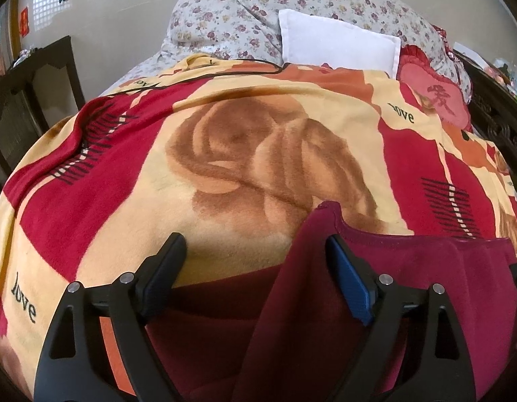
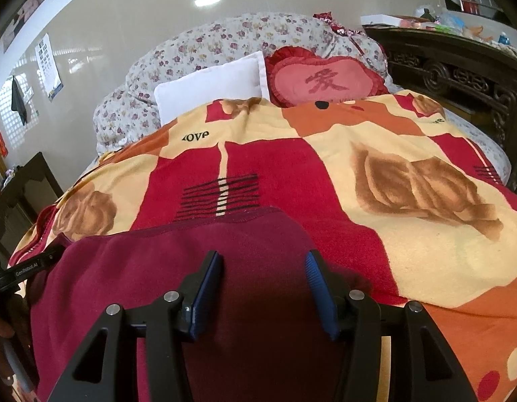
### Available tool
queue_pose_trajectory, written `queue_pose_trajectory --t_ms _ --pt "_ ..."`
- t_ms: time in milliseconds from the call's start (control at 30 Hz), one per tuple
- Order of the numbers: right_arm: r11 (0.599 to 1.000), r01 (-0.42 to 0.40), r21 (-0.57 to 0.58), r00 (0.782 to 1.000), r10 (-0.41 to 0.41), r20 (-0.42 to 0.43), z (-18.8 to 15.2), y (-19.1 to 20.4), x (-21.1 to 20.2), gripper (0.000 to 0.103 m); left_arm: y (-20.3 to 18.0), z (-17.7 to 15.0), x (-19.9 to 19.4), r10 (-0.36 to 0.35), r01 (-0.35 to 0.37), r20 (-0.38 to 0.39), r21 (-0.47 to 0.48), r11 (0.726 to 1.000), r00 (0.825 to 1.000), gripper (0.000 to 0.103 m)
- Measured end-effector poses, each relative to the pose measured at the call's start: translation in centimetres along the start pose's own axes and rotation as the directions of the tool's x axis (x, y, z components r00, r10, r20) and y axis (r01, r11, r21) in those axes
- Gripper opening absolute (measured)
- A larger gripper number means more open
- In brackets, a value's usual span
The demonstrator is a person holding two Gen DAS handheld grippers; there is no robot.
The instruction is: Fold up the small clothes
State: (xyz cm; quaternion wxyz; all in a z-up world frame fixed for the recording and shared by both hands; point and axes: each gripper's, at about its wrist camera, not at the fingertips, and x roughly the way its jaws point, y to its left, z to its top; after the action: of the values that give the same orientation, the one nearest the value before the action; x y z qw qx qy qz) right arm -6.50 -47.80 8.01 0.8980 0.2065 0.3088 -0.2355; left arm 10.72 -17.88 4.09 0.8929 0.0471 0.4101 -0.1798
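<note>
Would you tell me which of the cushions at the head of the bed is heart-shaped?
The red cushion with a frilled edge and a stitched character; the white pillow beside it is plain and rectangular.

Black tongs [image 2: 263,293], blue ribbed pads [image 2: 317,288], silver pivot screws.

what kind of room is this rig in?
Most likely a home bedroom. The work surface is a bed covered by a red, cream and orange fleece blanket printed with roses, with a white rectangular pillow and a floral quilt bundle at its head, and a dark carved wooden bed frame alongside.
</note>
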Motion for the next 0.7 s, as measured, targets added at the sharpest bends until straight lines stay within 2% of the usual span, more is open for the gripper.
queue_pose_trajectory --t_ms 133,267,333,433,567,700 --pt "1.0 0.002 -0.006 1.0 -0.002 -0.004 0.1 0.1 0.0 0.052 -0.1 -0.1 -0.8 -0.001 0.001 0.01 0.008 1.0 1.0 0.086" --pt "0.996 0.06 -0.061 0.998 -0.061 -0.009 0.4 1.5 -1.8 0.053 -0.4 -0.8 -3.3 0.008 -0.01 0.033 0.047 0.999 0.999 0.086" --pt "0.996 0.043 -0.079 0.999 -0.044 -0.005 0.1 2.6 -3.5 0.061 -0.6 -1.5 -5.0 0.019 -0.023 0.051 0.08 0.997 0.999 0.086" --pt "0.995 -0.017 -0.101 1.0 0.018 0.004 -0.8 4.0 -5.9 0.063 -0.4 -2.6 -7.2 -0.001 -0.005 0.065 0.082 0.997 0.998 0.086" --pt "0.989 -0.036 -0.141 0.999 0.034 -0.017 -2.1 5.6 -7.8 0.064 -0.2 -4.1 -9.8 -0.031 0.027 0.064 0.06 0.998 0.997 0.086" --pt "0.993 -0.028 -0.112 0.998 0.022 -0.053 -3.4 5.6 -8.4 0.064 -0.2 -5.9 -11.6 -0.043 0.04 0.053 0.049 0.998 0.998 0.086"
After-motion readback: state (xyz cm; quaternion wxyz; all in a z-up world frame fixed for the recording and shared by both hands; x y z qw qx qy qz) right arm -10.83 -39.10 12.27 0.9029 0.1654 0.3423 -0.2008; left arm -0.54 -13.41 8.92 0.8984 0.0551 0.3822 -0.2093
